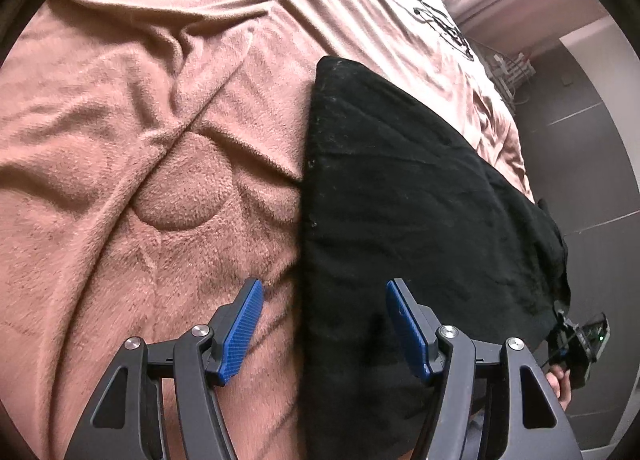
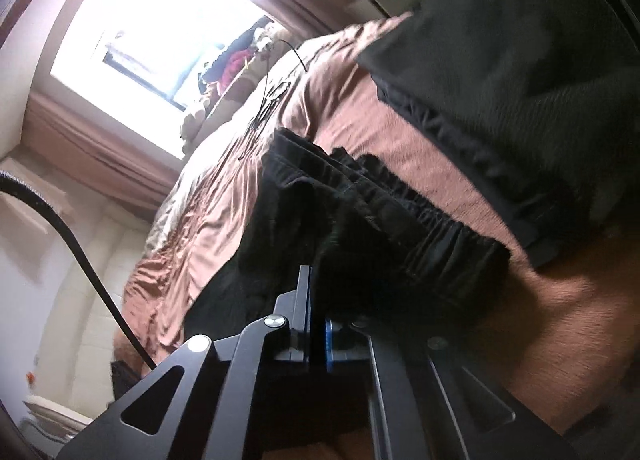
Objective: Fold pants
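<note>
Bed (image 1: 140,108) under a pink fleece blanket is filling the view, bright window (image 2: 160,20) glaring behind. Black pants (image 1: 400,188) are lying along the bed's edge. Left tool (image 1: 324,292) is hovering open over them; right tool (image 2: 316,300) is pinching pants fabric.

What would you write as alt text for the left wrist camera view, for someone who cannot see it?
The left gripper, jaws open and holding nothing, hangs over the left edge of black pants lying on a pink fleece blanket. One blue pad is above the blanket, the other above the pants. A grey floor shows at right.
</note>
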Tool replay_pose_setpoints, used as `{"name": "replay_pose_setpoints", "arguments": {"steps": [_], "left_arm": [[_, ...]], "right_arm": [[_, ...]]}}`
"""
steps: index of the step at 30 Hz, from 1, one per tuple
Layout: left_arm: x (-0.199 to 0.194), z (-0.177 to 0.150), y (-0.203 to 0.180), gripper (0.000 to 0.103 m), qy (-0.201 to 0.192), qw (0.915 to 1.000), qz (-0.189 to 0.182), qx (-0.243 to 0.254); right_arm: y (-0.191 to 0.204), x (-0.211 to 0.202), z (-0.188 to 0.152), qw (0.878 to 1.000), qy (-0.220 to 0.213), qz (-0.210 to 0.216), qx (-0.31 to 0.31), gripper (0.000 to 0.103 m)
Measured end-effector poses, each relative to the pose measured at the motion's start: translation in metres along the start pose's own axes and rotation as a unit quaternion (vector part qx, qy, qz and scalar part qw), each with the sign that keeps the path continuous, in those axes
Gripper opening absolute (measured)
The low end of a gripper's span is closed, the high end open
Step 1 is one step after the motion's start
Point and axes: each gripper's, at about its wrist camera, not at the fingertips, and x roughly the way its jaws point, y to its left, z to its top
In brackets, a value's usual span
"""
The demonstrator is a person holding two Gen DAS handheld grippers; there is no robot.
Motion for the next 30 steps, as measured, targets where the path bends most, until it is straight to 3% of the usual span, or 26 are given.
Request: {"name": "replay_pose_setpoints", "arguments": {"steps": [6,12,17,25,27,29,30], "left_arm": [[0.003,0.005,0.004,0.066,0.000,0.9997,-0.022,-0.006],[0.008,0.014,0.006,0.066,-0.004,0.9983,-0.054,-0.020],[0.014,0.017,0.000,0.054,0.005,0.9955,-0.093,-0.018],[0.031,0.019,0.006,0.052,0.022,0.9916,-0.123,-0.032],[0.030,0.022,0.005,0.038,0.018,0.9928,-0.114,-0.030],[0.028,0.024,0.001,0.012,0.010,0.9950,-0.096,-0.026],[0.023,0.023,0.002,0.009,0.004,0.9948,-0.098,-0.028]], "right_arm": [[-0.014,-0.009,-0.016,0.999,0.004,-0.046,0.005,0.001],[-0.018,-0.004,-0.019,0.998,0.011,-0.053,0.015,0.001],[-0.010,-0.008,-0.013,0.998,-0.002,-0.068,0.006,0.000],[-0.012,-0.005,-0.018,0.996,-0.014,-0.088,0.012,0.000],[-0.005,-0.009,-0.019,0.995,-0.020,-0.096,0.004,0.000],[-0.002,-0.006,-0.019,0.995,-0.015,-0.103,-0.005,0.000],[-0.003,-0.004,-0.018,0.994,-0.009,-0.105,-0.001,0.000]]}}
